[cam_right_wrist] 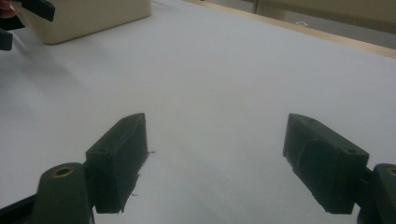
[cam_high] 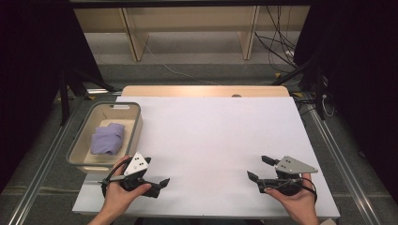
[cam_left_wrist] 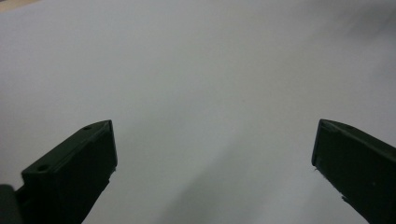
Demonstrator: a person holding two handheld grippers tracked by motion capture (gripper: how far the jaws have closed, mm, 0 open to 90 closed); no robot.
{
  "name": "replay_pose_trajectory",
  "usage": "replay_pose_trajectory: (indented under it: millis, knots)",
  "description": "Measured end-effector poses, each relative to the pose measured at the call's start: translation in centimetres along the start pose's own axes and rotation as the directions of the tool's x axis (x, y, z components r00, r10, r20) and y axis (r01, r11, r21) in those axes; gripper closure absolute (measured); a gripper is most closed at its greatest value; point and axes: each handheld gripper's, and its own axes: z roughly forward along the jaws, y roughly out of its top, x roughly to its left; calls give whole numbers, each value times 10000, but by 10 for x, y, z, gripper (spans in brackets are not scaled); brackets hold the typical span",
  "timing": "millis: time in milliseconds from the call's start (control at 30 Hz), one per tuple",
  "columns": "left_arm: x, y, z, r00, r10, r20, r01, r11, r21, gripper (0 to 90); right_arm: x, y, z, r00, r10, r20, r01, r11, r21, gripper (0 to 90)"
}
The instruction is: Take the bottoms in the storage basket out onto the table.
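In the high view, a folded lilac cloth (cam_high: pixel 108 138), soft and rumpled, lies inside the beige bin (cam_high: pixel 137 125) at the table's left. The left gripper (cam_high: pixel 157 182) rests just beside the bin's near corner; the right gripper (cam_high: pixel 258 168) sits well apart.

In the left gripper view, the jaws stand wide over the bare white table (cam_left_wrist: pixel 196 84).

In the right gripper view, the jaws gape empty, and the bin (cam_right_wrist: pixel 93 18) shows beyond.

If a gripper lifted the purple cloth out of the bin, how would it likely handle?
The purple cloth lies folded and rumpled in the bin, so it is probably floppy and would unfold when lifted. It looks light. Soft fabric should not roll or break.
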Motion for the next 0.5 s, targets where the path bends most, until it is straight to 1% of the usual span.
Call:
replay_pose_trajectory:
  millis: [67,133,233,300,333,400,500]
  knots:
    - [1,0,0,9998,-164,80,165,9999,-26,0,0,0,1,10000,15,91,-15,10000,25,215]
    - [2,1,-1,9997,-230,106,230,9997,-50,0,0,-1,1,9999,8,123,-9,9999,110,207]
    - [3,4,-2,9999,-134,58,134,9999,-61,0,1,-2,0,9997,-32,231,28,9998,171,201]
    - [5,7,-5,9999,-112,-17,111,9998,-177,0,1,-2,0,9995,-40,301,35,9998,189,192]
    - [7,8,-7,9999,-111,-29,110,9998,-191,0,1,-2,-1,9996,-24,298,17,9998,208,192]
    - [12,12,-10,9997,-232,-118,228,9992,-341,0,2,-3,-2,9992,7,404,-20,9995,314,190]
    - [22,20,-17,9987,-358,-357,342,9984,-441,0,2,-3,-2,9988,-36,492,18,9993,366,186]
